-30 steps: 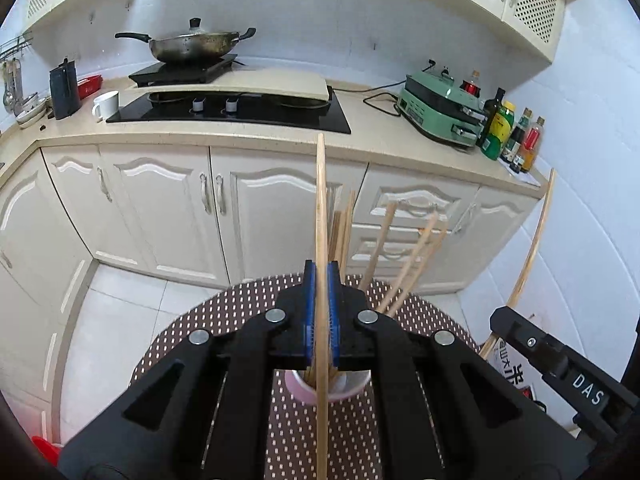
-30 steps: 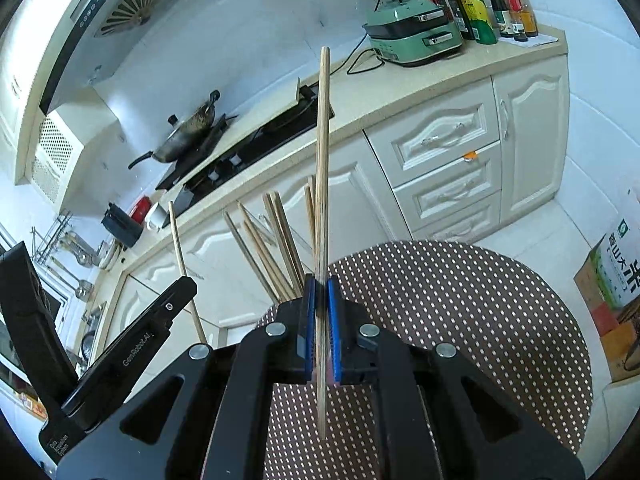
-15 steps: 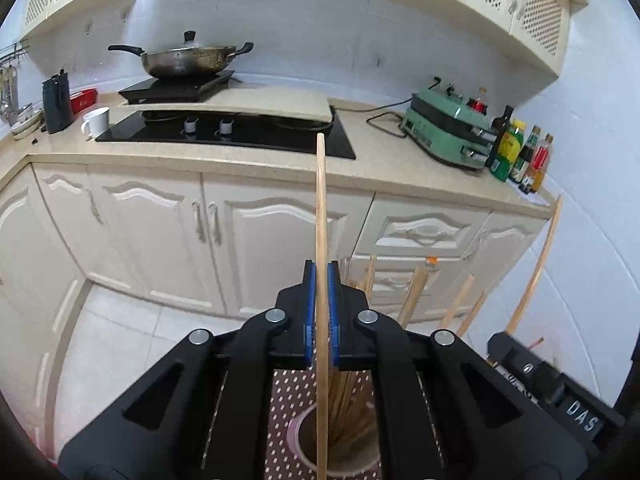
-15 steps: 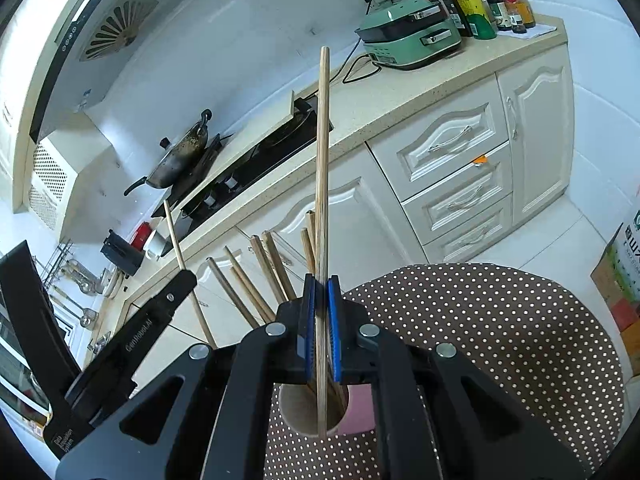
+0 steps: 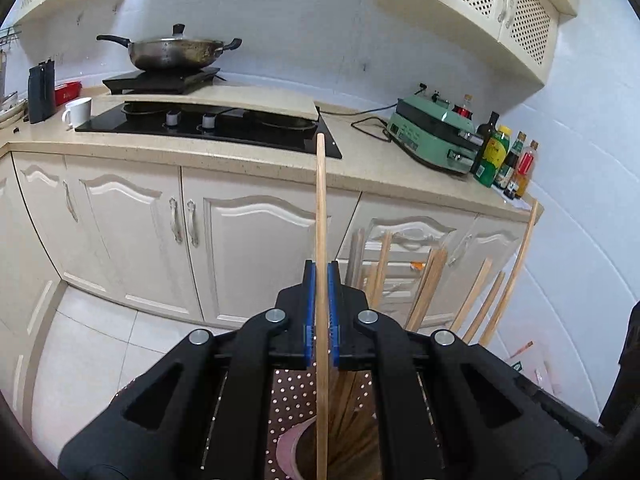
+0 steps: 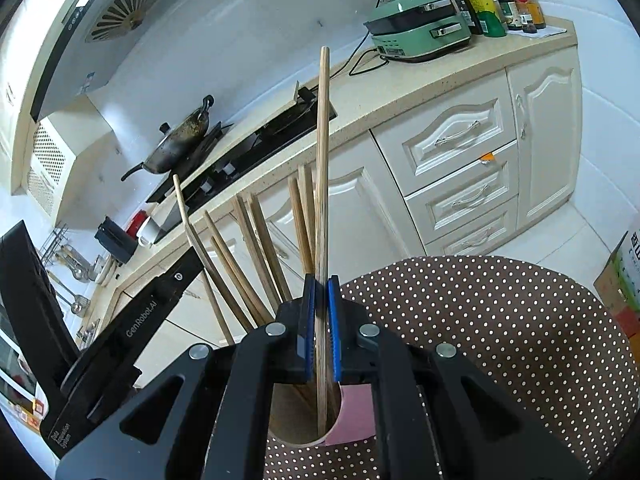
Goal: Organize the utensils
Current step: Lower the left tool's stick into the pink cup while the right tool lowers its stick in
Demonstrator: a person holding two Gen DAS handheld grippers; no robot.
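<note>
Left gripper (image 5: 321,312): clamped on one upright chopstick (image 5: 321,240) above the pink cup (image 5: 289,448).
Right gripper (image 6: 321,320): clamped on another chopstick (image 6: 322,160), tip inside cup (image 6: 356,412).
Cup: on dotted counter (image 6: 500,340).

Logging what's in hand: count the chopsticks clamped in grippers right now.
2. The left-hand chopstick is clamped upright in the left gripper, the right-hand chopstick in the right gripper. Other chopsticks stand loose in the pink cup.
</note>
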